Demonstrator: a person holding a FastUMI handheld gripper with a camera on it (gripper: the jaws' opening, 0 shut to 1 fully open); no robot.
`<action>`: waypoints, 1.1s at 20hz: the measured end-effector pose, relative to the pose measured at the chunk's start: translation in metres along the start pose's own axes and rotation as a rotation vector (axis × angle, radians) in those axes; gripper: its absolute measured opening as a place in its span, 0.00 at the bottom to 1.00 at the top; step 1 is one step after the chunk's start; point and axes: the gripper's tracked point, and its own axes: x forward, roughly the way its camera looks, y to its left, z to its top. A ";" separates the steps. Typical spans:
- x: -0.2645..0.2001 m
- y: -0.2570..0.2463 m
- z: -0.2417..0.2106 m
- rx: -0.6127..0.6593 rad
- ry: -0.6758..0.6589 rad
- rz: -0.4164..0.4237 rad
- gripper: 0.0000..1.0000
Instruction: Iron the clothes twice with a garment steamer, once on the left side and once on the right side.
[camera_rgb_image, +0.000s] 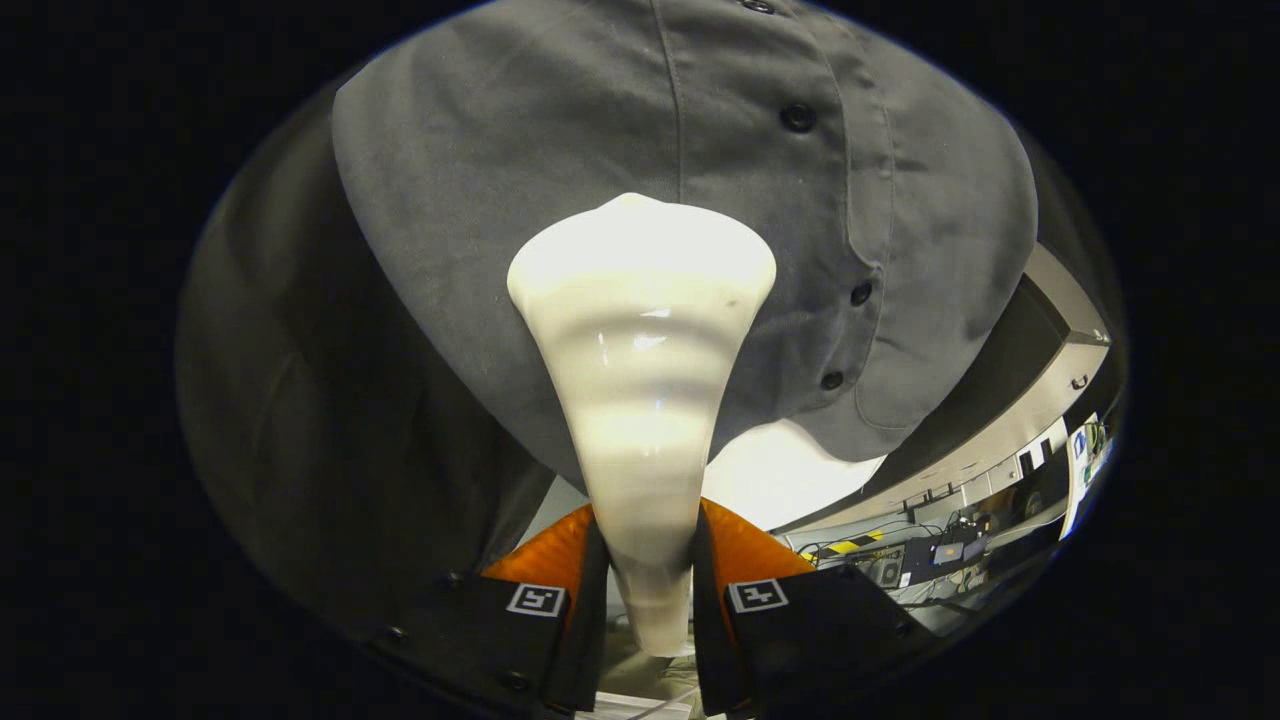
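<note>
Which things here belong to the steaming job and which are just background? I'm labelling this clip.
Part of the job:
- white steamer head, clamped between the jaws of the gripper
- grey button-up shirt, just beyond the steamer head

Just lying about:
- cables and electronics on the floor beyond the shirt
- light-coloured wall behind them

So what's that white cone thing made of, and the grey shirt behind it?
The garment steamer, clamped between the gripper fingers, looks like glossy cream plastic: smooth moulded ridges with sharp light glints. The grey shirt looks like matte woven fabric, likely cotton or a blend: soft folds, stitched seams, no shine. Its dark buttons seem plastic.
</note>
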 end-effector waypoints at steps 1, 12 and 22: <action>0.002 -0.001 -0.003 -0.002 0.007 0.000 0.45; 0.030 -0.008 -0.041 0.008 0.092 -0.002 0.45; 0.042 -0.023 -0.086 0.050 0.171 -0.005 0.45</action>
